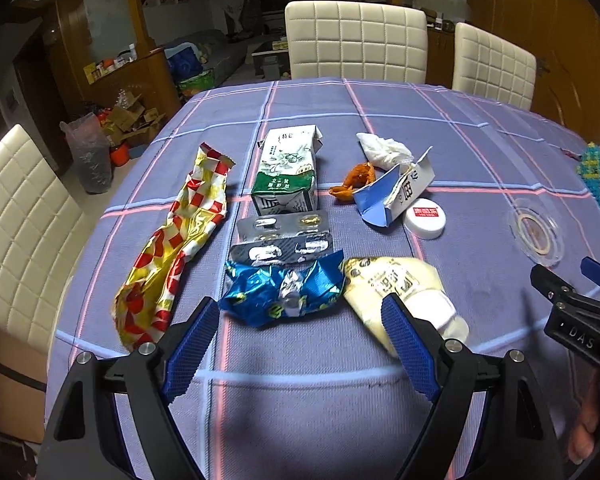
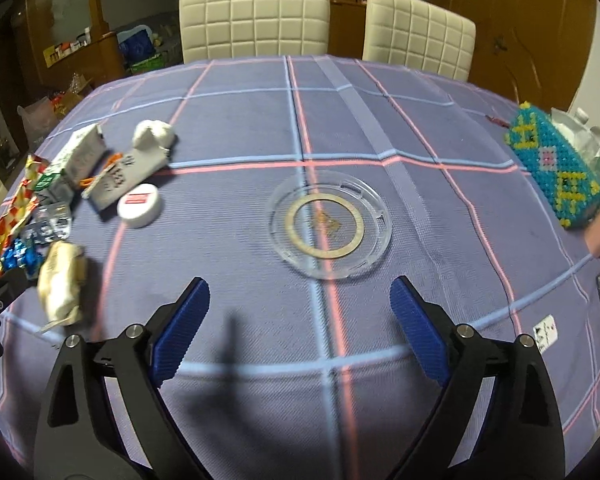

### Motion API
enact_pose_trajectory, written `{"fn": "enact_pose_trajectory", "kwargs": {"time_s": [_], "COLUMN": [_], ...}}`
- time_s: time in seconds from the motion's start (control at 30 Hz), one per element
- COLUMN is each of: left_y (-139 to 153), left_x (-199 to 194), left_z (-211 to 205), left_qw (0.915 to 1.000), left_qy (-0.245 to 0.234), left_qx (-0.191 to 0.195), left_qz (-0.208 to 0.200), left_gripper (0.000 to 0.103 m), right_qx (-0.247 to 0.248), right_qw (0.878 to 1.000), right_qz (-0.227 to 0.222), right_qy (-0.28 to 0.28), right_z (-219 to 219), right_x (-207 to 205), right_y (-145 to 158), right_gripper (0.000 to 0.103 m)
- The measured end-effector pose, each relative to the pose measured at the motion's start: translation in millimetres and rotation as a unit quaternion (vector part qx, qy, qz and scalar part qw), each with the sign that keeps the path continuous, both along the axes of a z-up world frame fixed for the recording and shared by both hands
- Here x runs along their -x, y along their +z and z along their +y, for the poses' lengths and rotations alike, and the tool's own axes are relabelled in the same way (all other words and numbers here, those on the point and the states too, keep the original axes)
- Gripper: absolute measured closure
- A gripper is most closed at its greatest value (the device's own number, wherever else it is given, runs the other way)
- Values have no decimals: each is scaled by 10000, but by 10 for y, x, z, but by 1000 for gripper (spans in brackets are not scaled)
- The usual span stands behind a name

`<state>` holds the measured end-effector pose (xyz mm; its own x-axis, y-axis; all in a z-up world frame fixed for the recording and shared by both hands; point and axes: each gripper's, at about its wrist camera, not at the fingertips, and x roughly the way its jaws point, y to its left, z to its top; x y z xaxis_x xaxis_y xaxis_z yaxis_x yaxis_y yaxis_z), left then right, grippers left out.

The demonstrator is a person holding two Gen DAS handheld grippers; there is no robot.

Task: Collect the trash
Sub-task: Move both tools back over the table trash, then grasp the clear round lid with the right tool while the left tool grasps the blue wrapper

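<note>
My left tool gapes wide, gripping nothing, above the blue wrapper and cream pouch; beyond lie pill strips, the red-yellow wrapper, a carton. My right tool is released over bare counter, clear dish just ahead, trash off left

Wrappers left on table, dish right
</note>
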<state>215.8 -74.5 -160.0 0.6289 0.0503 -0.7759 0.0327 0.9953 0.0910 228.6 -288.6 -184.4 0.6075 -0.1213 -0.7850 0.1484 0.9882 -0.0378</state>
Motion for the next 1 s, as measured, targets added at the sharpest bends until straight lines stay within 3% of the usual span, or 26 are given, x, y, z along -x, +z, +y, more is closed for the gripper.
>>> {"fn": "enact_pose_trajectory", "kwargs": {"time_s": [0.17, 0.53, 0.63, 0.67, 0.73, 0.8, 1.0], "left_y": [-69, -138, -150, -147, -146, -148, -142], "left_x": [-121, -288, -288, -287, -276, -267, -255], "left_z": [-56, -71, -69, -60, -47, -26, 9], "left_qw": [9996, 9992, 9992, 9993, 9994, 9996, 9996], "left_qy": [147, 294, 298, 297, 284, 269, 289], "left_qx": [-222, -264, -255, -222, -169, -120, -28], "left_qz": [31, 69, 44, 34, 39, 53, 72], "left_gripper": [22, 22, 22, 22, 22, 22, 22], "right_qx": [-50, -190, -245, -239, -241, -221, -243], "right_qw": [9998, 9991, 9992, 9992, 9991, 9989, 9985], "right_qz": [150, 347, 252, 216, 170, 119, 102], "right_qy": [98, 130, 203, 220, 317, 398, 476], "right_z": [-93, -113, -94, -84, -49, -9, 18], "right_x": [-220, -442, -413, -405, -388, -376, -369], "right_y": [-100, -219, -197, -182, -164, -147, -141], "right_gripper": [7, 7, 26, 37, 47, 68, 75]}}
